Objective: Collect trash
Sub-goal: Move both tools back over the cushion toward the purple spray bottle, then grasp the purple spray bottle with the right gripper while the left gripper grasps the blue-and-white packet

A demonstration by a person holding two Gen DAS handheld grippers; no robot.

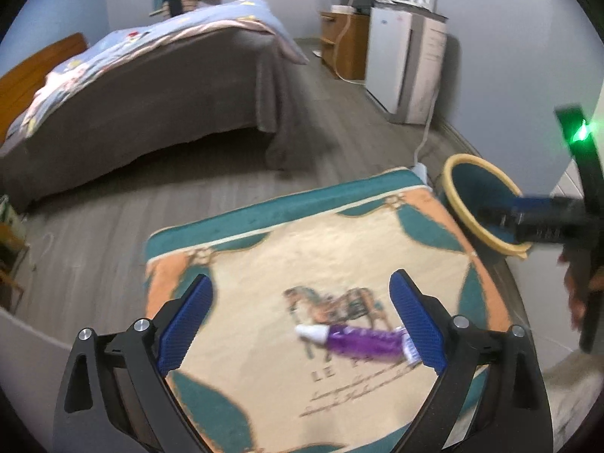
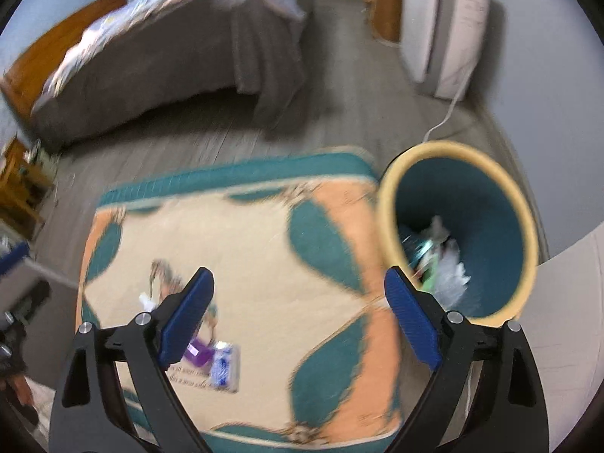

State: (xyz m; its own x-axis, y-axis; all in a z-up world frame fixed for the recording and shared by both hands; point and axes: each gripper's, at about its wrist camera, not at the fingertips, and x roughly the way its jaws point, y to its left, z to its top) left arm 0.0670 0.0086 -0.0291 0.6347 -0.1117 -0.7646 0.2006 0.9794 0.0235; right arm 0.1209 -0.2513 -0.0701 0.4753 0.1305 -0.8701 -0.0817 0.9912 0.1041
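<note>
A purple tube with a white cap (image 1: 356,341) lies on a rug with a horse picture (image 1: 264,264). My left gripper (image 1: 302,321) is open and empty above the rug, with the tube's end by its right finger. My right gripper (image 2: 298,324) is open and empty, hovering between the rug (image 2: 264,234) and a teal bin with a yellow rim (image 2: 528,226) that holds several pieces of trash. The tube (image 2: 198,353) is partly hidden behind the right gripper's left finger. The bin (image 1: 458,188) and the right gripper's body show at the right of the left wrist view.
A bed with a grey skirt (image 1: 158,87) stands at the far left. A white appliance (image 1: 404,60) and a wooden cabinet (image 1: 345,41) stand along the back wall. A white cord (image 2: 449,109) runs over the wooden floor toward the bin.
</note>
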